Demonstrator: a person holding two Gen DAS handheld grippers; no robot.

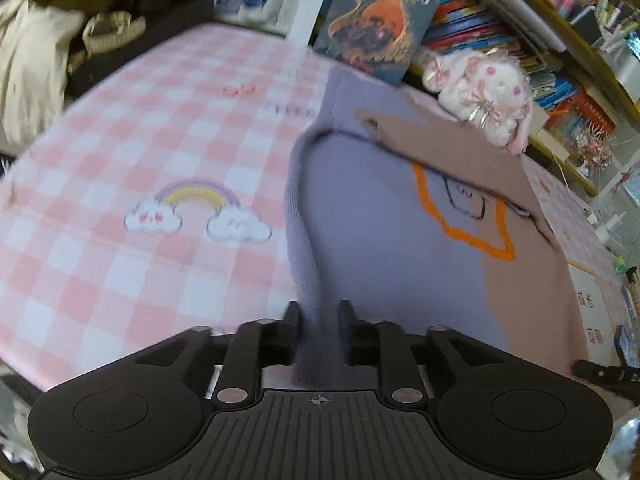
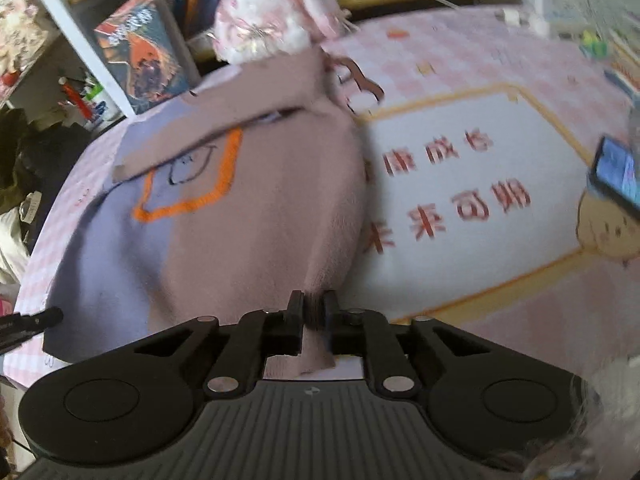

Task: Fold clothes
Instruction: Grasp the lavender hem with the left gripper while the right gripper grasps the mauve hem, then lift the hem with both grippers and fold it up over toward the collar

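Table (image 1: 100, 128) first: its pink checked cover carries everything, and the sweater (image 1: 380, 248) lies spread across it, lilac on one half and dusty pink on the other, just below the plush rabbit (image 1: 484, 92). I judge I hold both near corners so the hem can lift evenly for a fold. My left tool (image 1: 319, 312) is pinching a bunched lilac ridge of the sweater's hem between its pads. My right tool (image 2: 313, 308) is pressed nearly together on the pink corner of the same hem. A sleeve (image 1: 432, 140) folded across the chest covers part of the orange outline. Blur smears the sweater's far edge, and I cannot make out the collar.
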